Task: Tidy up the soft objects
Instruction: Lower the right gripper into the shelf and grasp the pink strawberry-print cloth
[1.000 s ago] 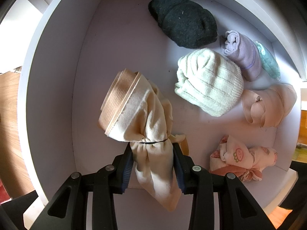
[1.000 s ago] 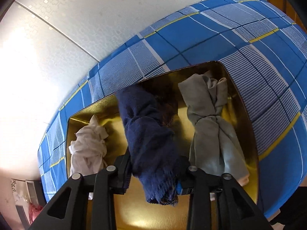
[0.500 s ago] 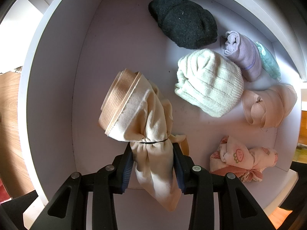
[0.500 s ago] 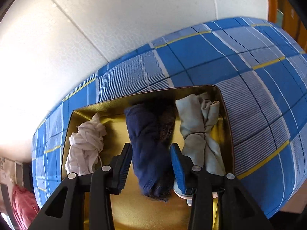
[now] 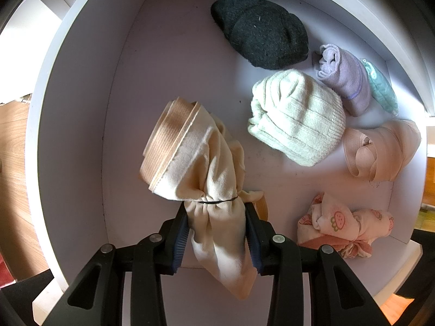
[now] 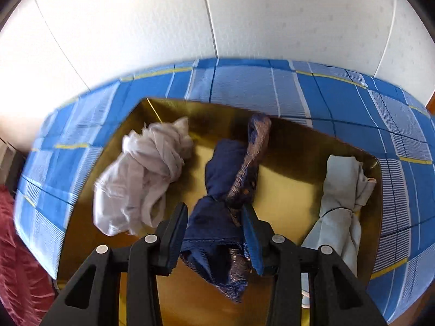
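Over the white drawer (image 5: 81, 135) the left gripper (image 5: 217, 233) clamps a cream bundle (image 5: 198, 168), while above the gold tray (image 6: 288, 190) the right gripper (image 6: 217, 231) pinches a navy bundle (image 6: 225, 187).

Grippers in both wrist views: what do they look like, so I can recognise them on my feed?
Left gripper and right gripper look identical: matte black angular plastic frames with cut-out slots, round silver screw heads, and ribbed blue pads lining the jaws. No cables, markings or sleeves are visible.
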Demonstrator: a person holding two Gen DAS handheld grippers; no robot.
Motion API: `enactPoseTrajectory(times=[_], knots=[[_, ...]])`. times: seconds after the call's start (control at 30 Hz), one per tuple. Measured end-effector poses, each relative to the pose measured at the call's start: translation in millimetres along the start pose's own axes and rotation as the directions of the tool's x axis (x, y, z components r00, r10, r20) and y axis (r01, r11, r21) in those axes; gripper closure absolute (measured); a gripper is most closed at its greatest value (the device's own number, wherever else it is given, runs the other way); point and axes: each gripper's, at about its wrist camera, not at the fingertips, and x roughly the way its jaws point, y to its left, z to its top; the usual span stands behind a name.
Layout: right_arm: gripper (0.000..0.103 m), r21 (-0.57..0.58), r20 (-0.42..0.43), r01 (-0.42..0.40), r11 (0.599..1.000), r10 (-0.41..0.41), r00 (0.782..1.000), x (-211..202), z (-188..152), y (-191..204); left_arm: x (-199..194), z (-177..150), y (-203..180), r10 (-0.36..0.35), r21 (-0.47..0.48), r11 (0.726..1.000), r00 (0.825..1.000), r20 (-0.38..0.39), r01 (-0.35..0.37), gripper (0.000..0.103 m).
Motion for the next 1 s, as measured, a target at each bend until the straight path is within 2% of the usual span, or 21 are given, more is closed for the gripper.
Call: enactPoseTrajectory(times=[0.03,0.17,0.37,0.5,0.6,0.67,0.8,0.9,1.0], knots=[[0.062,-0.005,-0.012,0.041,0.999,-0.041,0.999,3,-2,-2,0,0,0,0.002,0.001,1.000,1.000,0.000,-0.002,0.064],[0.062,0.030,0.011,0.092,0.995,-0.092,0.996,-4,-9,-21,0,0,0,0.004,0.000,1.000,1.000,0.001,-0.004,0.064],[0.062,0.048,0.095,-0.001,0.999,-0.003,0.995,-33,-31,-42,-2,1,-3,0.008,-0.003,1.000,1.000,0.006,-0.008,0.064],[0.062,-0.019,0.161,-0.001,1.000,0.004,0.987,-62,-58,-46,-4,0,-2,0.003,-0.009,1.000,1.000,0.010,-0.003,0.064],[0.062,-0.081,0.240,0.035,0.996,-0.014,0.971,-95,-83,-46,-5,-1,0,-0.003,-0.014,1.000,1.000,0.013,0.003,0.064],[0.062,-0.106,0.286,0.008,0.994,0.023,0.958,-120,-107,-51,-6,-1,1,-0.003,-0.013,1.000,1.000,0.014,0.004,0.064],[0.062,-0.135,0.322,-0.065,0.989,0.106,0.941,-147,-155,-67,-9,-3,3,-0.013,-0.017,1.000,1.000,0.023,0.013,0.065],[0.061,-0.183,0.314,-0.117,0.976,0.170,0.934,-150,-190,-75,-14,-6,5,-0.029,-0.021,0.999,0.999,0.039,0.030,0.065],[0.061,-0.261,0.265,-0.143,0.955,0.214,0.940,-139,-233,-77,-18,-9,7,-0.033,-0.012,0.999,0.998,0.050,0.034,0.066]])
